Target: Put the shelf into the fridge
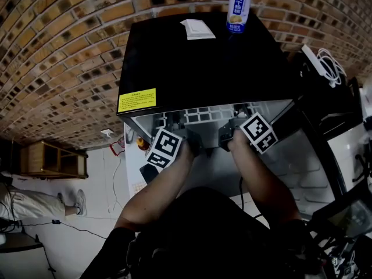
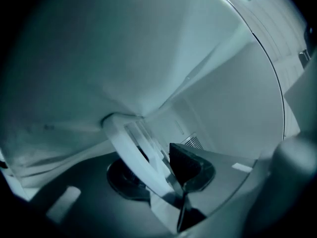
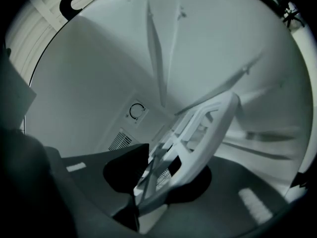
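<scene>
Inside the open fridge (image 1: 197, 63), just under its black top: white shelf (image 1: 200, 116) lying level, long axis side to side.
Left claw (image 1: 192, 143) and right claw (image 1: 226, 134) stand spread, the shelf's near rim between their pads; a can (image 1: 238, 9) and a card (image 1: 197, 29) sit on top.

Wears a black short-sleeved top (image 1: 197, 231), forearms bare below the sleeves. Carries on the left gripper (image 1: 193, 140) and the right gripper (image 1: 226, 135) black housings, each topped with a white cube (image 1: 164, 148) printed with black square markers. Shows dark grey jaws inside, marked with pale rectangular patches (image 2: 64, 202).
</scene>
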Demonstrator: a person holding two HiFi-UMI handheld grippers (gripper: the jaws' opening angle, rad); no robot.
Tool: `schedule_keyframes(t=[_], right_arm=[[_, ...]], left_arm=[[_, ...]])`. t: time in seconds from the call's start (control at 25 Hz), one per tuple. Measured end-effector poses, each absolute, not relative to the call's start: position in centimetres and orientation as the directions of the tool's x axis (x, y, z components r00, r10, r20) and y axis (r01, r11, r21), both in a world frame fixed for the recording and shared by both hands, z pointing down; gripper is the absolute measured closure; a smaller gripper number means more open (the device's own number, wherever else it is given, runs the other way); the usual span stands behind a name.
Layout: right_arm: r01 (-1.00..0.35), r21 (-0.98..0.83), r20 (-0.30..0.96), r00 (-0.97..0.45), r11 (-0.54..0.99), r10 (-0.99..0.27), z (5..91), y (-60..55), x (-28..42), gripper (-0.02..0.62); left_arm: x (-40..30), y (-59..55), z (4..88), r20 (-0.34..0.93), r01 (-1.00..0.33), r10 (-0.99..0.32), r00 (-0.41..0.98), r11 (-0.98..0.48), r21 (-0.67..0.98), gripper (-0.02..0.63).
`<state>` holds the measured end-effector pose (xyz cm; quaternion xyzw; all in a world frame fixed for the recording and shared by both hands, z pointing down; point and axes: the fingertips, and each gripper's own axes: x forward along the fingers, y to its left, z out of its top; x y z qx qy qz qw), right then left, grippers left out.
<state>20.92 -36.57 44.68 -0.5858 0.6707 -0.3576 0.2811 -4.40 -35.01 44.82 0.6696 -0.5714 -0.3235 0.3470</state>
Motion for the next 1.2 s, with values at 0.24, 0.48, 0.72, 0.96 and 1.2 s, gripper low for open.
schedule_keyframes(t=[0.24,0.48,0.72,0.96,1.2], right_arm=[[-0.574,-0.817,0.044,-0.152,0.052,-0.987,44.8,-36.7,21.0,0.469],[-0.566,-0.823,0.043,-0.154,0.052,-0.987,45.0,-37.3,20.9,0.472],[-0.575,-0.814,0.033,-0.187,0.082,-0.982,45.0,-37.2,20.8,0.465],[-0.524,-0.844,0.012,-0.23,0.113,-0.973,45.0,-35.6,20.2,0.459],[-0.513,-0.842,-0.013,-0.289,0.167,-0.957,44.8,-33.4,19.1,0.459]], left_arm=[[-4.3,-35.1,44.9,-0.03,-0.552,-0.991,0.128,-0.097,0.828,0.503],[-3.8,-35.1,45.0,-0.014,-0.56,-0.99,0.142,-0.092,0.823,0.505],[-3.4,-34.6,45.0,-0.005,-0.565,-0.984,0.175,-0.105,0.818,0.503],[-3.5,-33.5,44.6,0.007,-0.626,-0.978,0.209,-0.128,0.769,0.48],[-3.3,-32.6,44.8,-0.014,-0.595,-0.959,0.283,-0.187,0.782,0.471]])
